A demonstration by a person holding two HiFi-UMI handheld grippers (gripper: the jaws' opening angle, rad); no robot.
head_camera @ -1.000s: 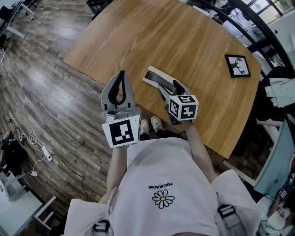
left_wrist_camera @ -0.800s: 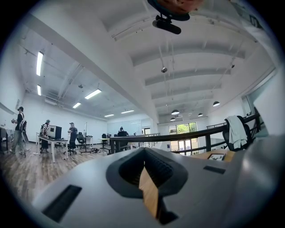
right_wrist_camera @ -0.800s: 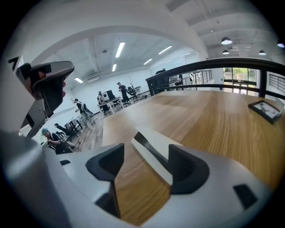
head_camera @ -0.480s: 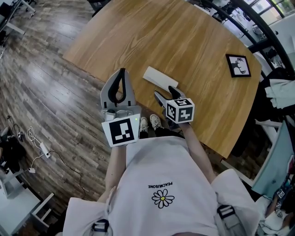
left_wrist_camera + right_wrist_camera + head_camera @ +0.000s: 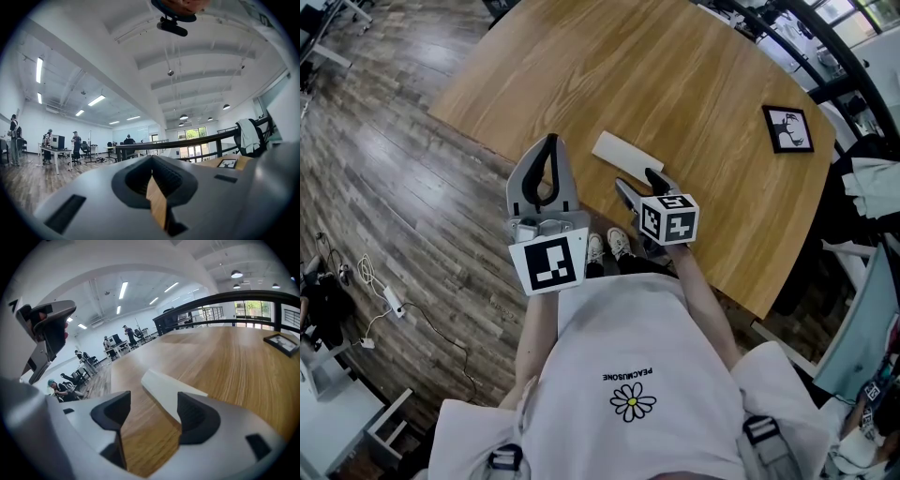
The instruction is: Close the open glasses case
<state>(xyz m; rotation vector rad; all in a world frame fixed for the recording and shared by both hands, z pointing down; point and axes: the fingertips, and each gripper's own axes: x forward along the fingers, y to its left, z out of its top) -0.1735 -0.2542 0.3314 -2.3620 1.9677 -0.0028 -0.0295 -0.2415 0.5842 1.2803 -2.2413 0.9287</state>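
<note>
The white glasses case lies closed and flat near the table's near edge; the right gripper view shows it as a pale slab just beyond the jaws. My right gripper hovers just short of it, open, with nothing between its fingers. My left gripper is held over the table's edge to the left of the case. It is shut, its tips meeting and gripping nothing. It also appears raised at the left of the right gripper view.
A small black picture frame lies at the table's far right, also seen in the right gripper view. The round wooden table stretches ahead. Chairs and a railing stand beyond it at the right. People sit at desks far off.
One second ago the case lid stood open under my right gripper; now it lies shut. The right gripper has drawn back toward me, off the case. The left gripper has hardly moved.
</note>
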